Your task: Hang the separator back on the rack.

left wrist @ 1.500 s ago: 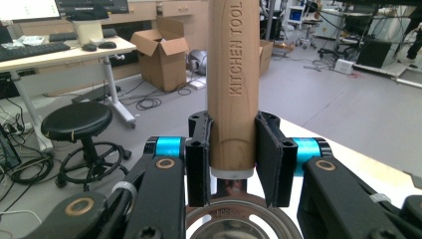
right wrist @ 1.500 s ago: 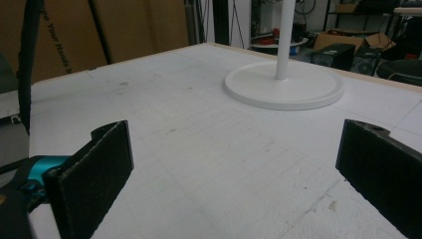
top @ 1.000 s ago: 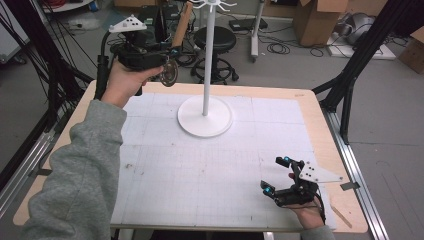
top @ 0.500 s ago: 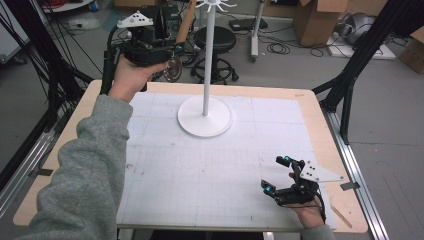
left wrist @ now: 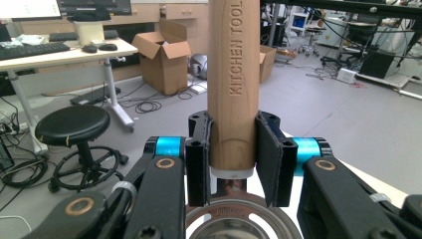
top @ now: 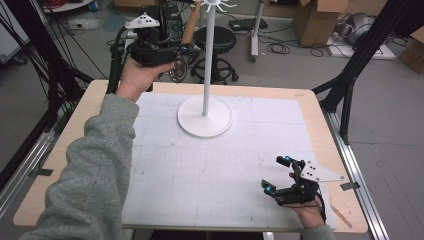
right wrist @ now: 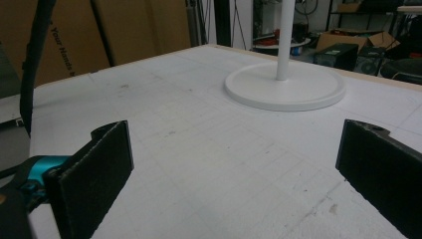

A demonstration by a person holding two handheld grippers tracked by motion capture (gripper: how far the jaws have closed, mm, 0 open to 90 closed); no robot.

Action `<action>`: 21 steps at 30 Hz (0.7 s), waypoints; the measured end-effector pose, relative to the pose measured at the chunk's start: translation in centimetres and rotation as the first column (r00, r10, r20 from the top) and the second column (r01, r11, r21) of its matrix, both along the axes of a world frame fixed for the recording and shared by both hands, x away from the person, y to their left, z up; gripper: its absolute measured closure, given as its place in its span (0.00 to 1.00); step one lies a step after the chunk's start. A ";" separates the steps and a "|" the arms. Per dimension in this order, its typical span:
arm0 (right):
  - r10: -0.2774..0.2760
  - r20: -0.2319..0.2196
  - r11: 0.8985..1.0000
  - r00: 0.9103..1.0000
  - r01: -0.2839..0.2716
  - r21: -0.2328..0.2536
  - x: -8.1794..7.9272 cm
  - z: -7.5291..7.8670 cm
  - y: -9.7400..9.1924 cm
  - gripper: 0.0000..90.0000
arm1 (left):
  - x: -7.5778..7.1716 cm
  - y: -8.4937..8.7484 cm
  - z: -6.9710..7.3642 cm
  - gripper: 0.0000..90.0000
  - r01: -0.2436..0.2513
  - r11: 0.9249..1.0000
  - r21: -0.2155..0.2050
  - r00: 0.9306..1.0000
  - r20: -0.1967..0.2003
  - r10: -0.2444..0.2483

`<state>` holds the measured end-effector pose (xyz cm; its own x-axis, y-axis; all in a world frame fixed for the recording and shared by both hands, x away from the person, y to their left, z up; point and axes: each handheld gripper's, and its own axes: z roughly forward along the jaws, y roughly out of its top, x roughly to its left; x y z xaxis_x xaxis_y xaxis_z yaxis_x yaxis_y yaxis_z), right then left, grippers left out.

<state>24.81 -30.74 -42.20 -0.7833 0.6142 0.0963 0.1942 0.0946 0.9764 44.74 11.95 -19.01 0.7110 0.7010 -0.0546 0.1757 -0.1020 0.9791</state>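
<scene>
My left gripper (top: 181, 49) is held up beyond the table's far left edge, shut on the wooden handle (left wrist: 234, 59) of a kitchen tool. The handle (top: 192, 22) slants up toward the top of the white stand. The tool's round metal head (top: 176, 72) hangs below the jaws and also shows as a shiny ring (left wrist: 231, 188) at the bottom of the left gripper view. The white stand (top: 205, 120) has a round base, a tall pole and hooks (top: 216, 5) at the top. My right gripper (top: 276, 174) rests open near the front right of the table, nothing between its pads (right wrist: 99, 164).
A white gridded mat (top: 200, 170) covers the wooden table (top: 320, 130). The stand's base (right wrist: 283, 89) lies ahead of the right gripper. A black stool (top: 217, 40), cables and cardboard boxes (top: 315, 20) stand on the floor beyond the table. Black frame legs (top: 350, 85) flank the right side.
The left hand with the kitchen tool has drifted slightly up and away, toward the stand's top. The right gripper has not moved.
</scene>
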 end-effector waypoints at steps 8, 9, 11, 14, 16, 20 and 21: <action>-0.003 0.003 1.000 1.000 0.003 0.002 0.0 0.0 -0.1 0.01 | 0.2 -0.4 -0.3 0.76 -0.006 1.000 0.004 1.000 -0.017 0.006; -0.003 0.003 1.000 1.000 0.003 0.001 0.0 0.0 -0.1 0.01 | 0.3 -0.4 -0.3 0.76 -0.006 1.000 0.005 1.000 -0.019 0.006; -0.001 0.001 1.000 1.000 0.001 -0.001 0.0 0.0 -0.1 0.01 | 0.3 -0.4 -0.3 0.76 -0.006 1.000 0.008 1.000 -0.021 0.006; 0.000 0.002 1.000 1.000 0.000 -0.001 0.0 0.0 0.0 0.01 | 0.4 -0.5 -0.2 0.76 -0.011 1.000 0.010 1.000 -0.027 0.011; 0.000 0.001 1.000 1.000 0.000 0.000 -0.1 0.1 0.0 0.01 | 0.5 -0.5 -0.2 0.76 -0.010 1.000 0.011 1.000 -0.027 0.010; 0.000 0.006 1.000 1.000 0.000 -0.001 -0.1 0.0 -0.1 0.01 | 0.6 -0.6 -0.3 0.76 -0.012 1.000 0.013 1.000 -0.027 0.013; -0.002 0.003 1.000 1.000 0.002 0.001 -0.1 0.0 -0.1 0.01 | 0.6 -0.7 -0.4 0.75 -0.014 1.000 0.018 1.000 -0.026 0.014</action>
<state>24.71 -30.82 -42.16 -0.7825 0.6154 0.0946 0.1915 0.0933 0.9770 45.31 11.28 -19.37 0.6996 0.7120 -0.0604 0.2024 -0.1163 0.9724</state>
